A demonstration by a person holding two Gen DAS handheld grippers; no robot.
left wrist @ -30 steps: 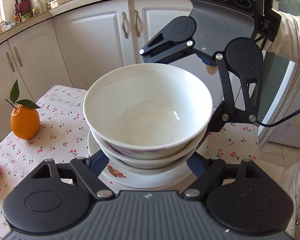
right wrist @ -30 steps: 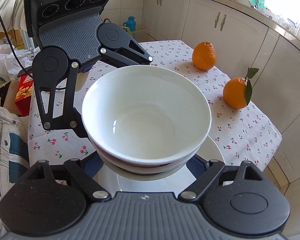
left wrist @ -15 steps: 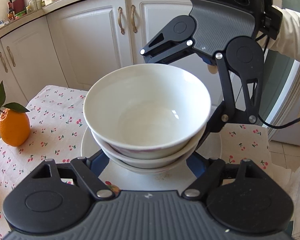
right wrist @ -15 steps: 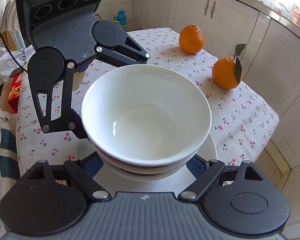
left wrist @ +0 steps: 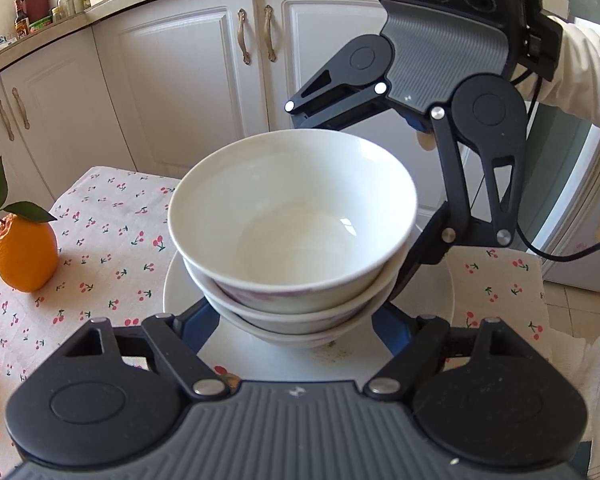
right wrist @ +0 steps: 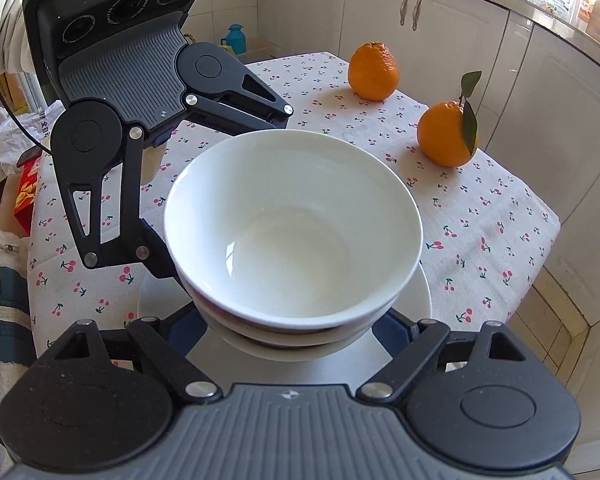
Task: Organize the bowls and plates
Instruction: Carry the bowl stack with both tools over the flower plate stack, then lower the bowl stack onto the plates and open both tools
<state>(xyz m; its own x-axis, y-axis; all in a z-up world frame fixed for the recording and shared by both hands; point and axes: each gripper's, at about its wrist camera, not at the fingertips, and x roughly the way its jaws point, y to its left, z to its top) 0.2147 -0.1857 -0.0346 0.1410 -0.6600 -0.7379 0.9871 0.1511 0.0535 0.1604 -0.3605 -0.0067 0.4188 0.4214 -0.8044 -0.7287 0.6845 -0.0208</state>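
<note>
A stack of white bowls [left wrist: 292,224] sits over a white plate [left wrist: 252,356] on the cherry-print tablecloth. The stack also shows in the right wrist view [right wrist: 292,232], over the same plate [right wrist: 340,364]. My left gripper [left wrist: 296,320] and my right gripper [right wrist: 288,324] face each other across the stack. Each has its blue-padded fingers spread wide around the lowest bowl's sides. The fingertips are hidden under the bowls, so contact with the bowl or plate cannot be told.
An orange with leaves [left wrist: 24,252] stands on the table left of the stack; the right wrist view shows it [right wrist: 448,136] and a second orange [right wrist: 374,70]. White cabinets [left wrist: 204,80] stand close behind. The table's edge [right wrist: 540,248] is near the plate.
The plate under the bowls shows wider and closer in both views. The oranges have shifted outward in view. The bowls stay between both grippers.
</note>
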